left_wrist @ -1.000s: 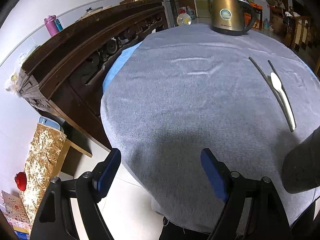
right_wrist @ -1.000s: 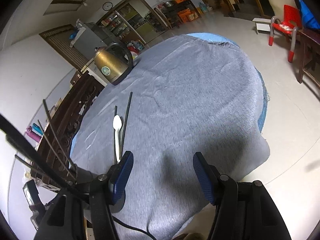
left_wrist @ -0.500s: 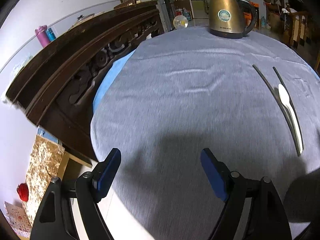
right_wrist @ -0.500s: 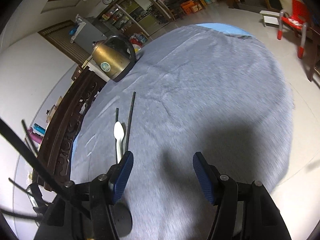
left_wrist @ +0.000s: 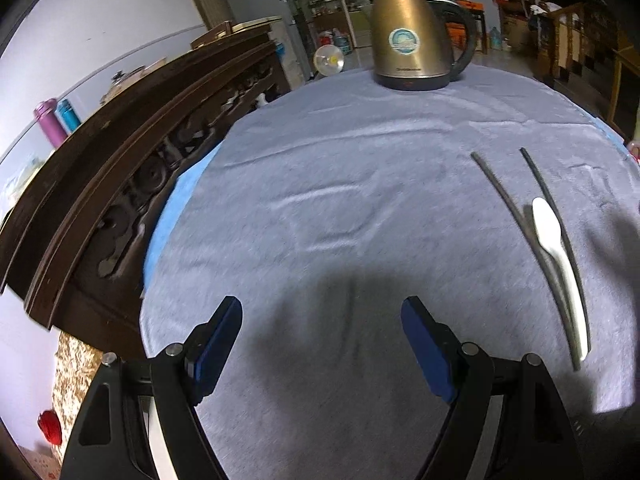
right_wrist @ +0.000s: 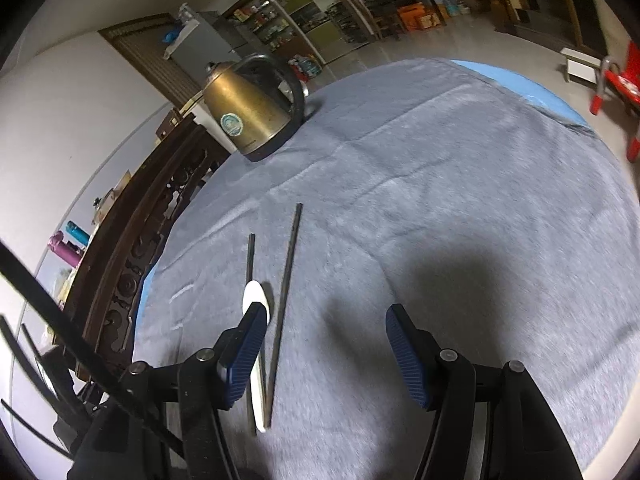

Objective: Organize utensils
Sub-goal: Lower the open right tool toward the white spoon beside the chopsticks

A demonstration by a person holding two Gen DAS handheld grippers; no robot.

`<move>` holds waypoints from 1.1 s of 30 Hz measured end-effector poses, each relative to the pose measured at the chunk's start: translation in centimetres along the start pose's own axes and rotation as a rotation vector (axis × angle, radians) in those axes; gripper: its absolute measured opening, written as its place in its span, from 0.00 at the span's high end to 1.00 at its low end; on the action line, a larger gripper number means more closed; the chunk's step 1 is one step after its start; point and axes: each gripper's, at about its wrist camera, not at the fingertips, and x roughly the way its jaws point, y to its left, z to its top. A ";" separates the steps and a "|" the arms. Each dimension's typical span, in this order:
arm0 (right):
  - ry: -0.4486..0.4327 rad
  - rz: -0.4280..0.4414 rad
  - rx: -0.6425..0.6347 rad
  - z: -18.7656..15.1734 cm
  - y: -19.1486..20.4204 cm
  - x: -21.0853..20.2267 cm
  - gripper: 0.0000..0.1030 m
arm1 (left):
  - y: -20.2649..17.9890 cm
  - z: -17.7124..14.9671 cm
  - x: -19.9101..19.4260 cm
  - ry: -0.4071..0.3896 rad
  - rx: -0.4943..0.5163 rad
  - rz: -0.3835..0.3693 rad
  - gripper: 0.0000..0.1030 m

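On the round table under a grey cloth, a white plastic spoon lies between two dark chopsticks, with a brass-coloured electric kettle standing behind them near the far edge.

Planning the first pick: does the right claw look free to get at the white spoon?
Probably yes. The right claw is open and empty, and the white spoon lies uncovered on the cloth, just ahead of its left finger. The two chopsticks flank it closely, so they may get nudged.
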 end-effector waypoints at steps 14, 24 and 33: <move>0.127 0.081 -0.112 2.0 3.9 7.0 0.41 | -1.6 3.9 3.4 0.045 0.019 -0.039 0.20; 0.222 0.105 -0.132 4.6 4.8 9.7 0.47 | -2.4 7.8 5.7 0.074 0.033 -0.084 0.20; 0.305 0.077 -0.335 1.1 8.1 10.1 0.44 | -0.6 6.4 6.4 0.116 -0.015 -0.070 0.20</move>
